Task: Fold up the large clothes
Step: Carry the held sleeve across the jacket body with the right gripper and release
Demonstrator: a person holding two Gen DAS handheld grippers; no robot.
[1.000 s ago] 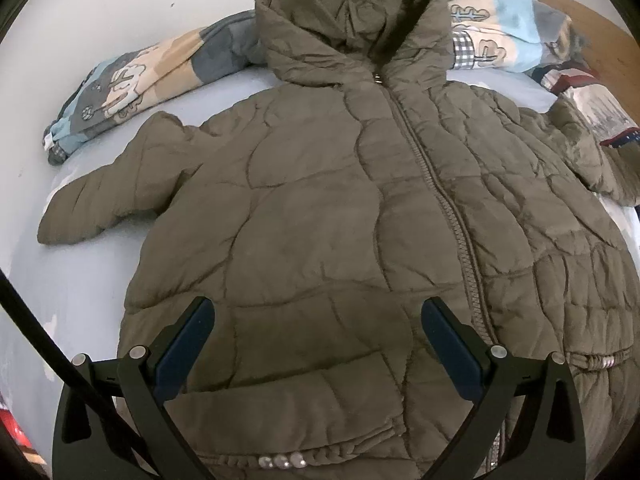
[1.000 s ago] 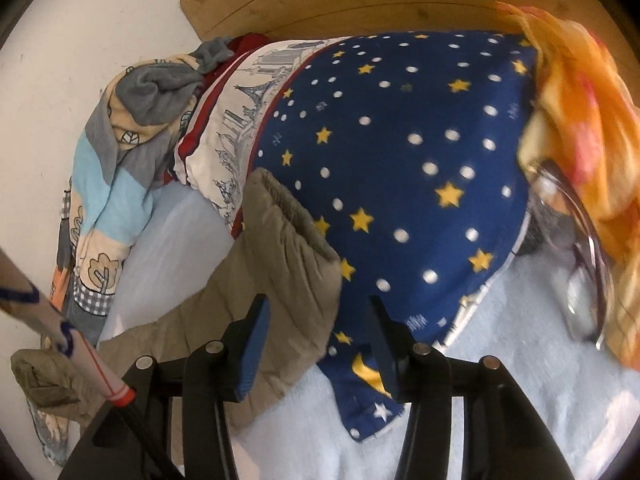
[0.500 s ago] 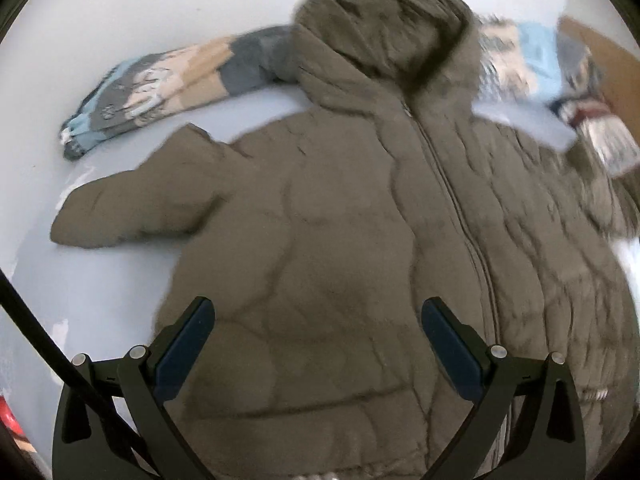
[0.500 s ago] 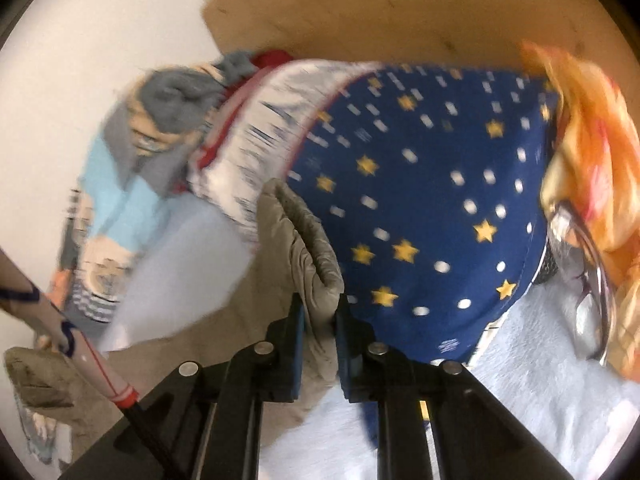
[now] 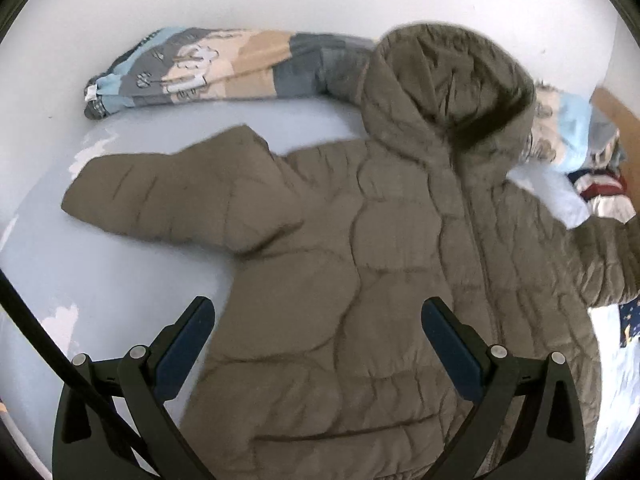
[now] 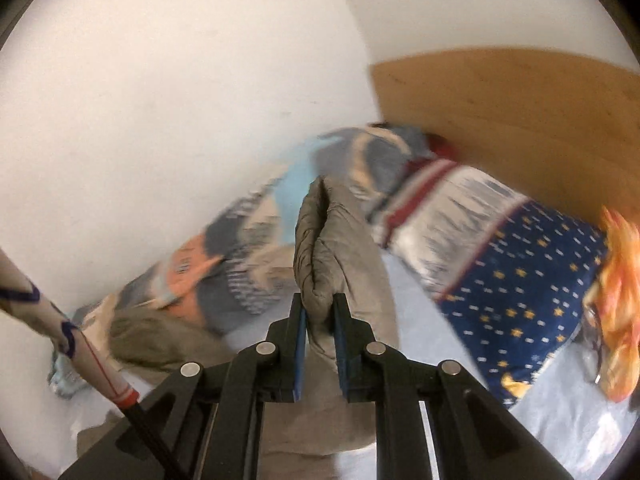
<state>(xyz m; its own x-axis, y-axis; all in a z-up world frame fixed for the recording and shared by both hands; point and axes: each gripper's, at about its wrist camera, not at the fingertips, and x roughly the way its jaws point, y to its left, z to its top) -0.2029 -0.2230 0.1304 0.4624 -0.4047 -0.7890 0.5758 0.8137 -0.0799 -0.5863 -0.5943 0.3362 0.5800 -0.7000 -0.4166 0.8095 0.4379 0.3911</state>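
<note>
Two grippers work one quilted jacket (image 5: 360,280), which lies front-up on the bed (image 5: 120,280). Right gripper (image 6: 320,312): fingers clamped on a raised sleeve cuff (image 6: 320,248). Left gripper (image 5: 320,332): fingers wide apart above the jacket, holding nothing.

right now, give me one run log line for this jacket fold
stage: sleeve fold | right gripper: shut on jacket cuff, lifted | left gripper: open over jacket | surface: bed

The hooded jacket (image 5: 360,280) is matt, puffy quilted cloth; the headboard (image 6: 520,120) smooth wood; the bed sheet (image 5: 100,280) smooth pale cloth.
</note>
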